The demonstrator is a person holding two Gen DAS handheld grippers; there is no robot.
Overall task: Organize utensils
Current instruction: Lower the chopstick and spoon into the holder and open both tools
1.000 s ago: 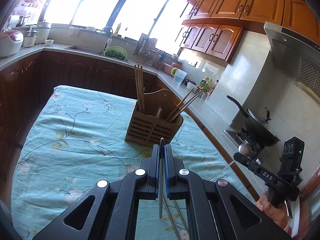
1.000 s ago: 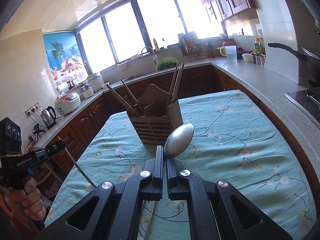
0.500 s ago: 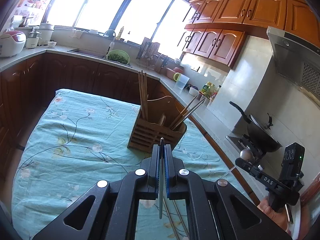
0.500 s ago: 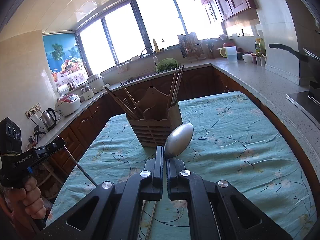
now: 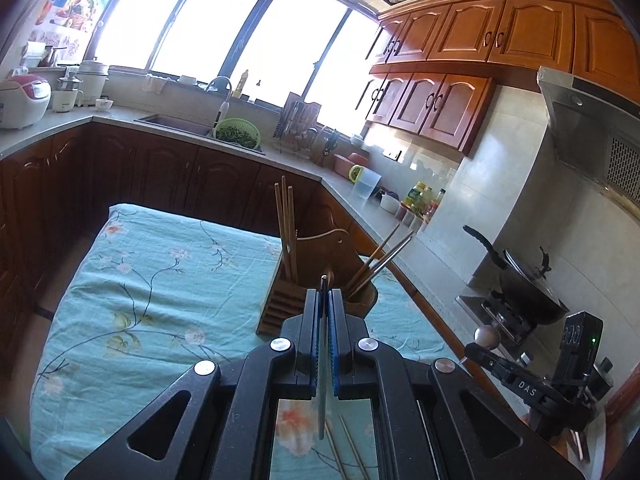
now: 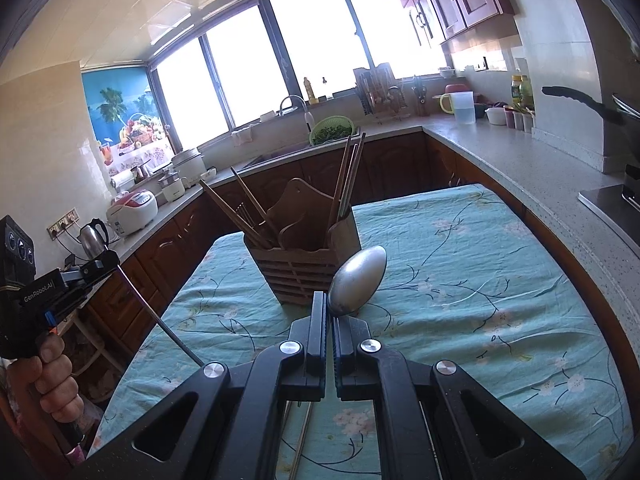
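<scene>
A slatted wooden utensil holder with chopsticks and metal utensils stands on the teal floral tablecloth. My left gripper is shut on a thin metal utensil held edge-on, close in front of the holder. My right gripper is shut on a metal spoon, bowl up, a little short of the holder. The right gripper also shows in the left wrist view; the left gripper shows in the right wrist view.
Loose chopsticks lie on the cloth under the left gripper, and more lie under the right gripper. Kitchen counters, a sink and a stove with a wok surround the table.
The left gripper has moved closer to the holder and tilted up. The right gripper with the spoon has moved slightly nearer the holder.
</scene>
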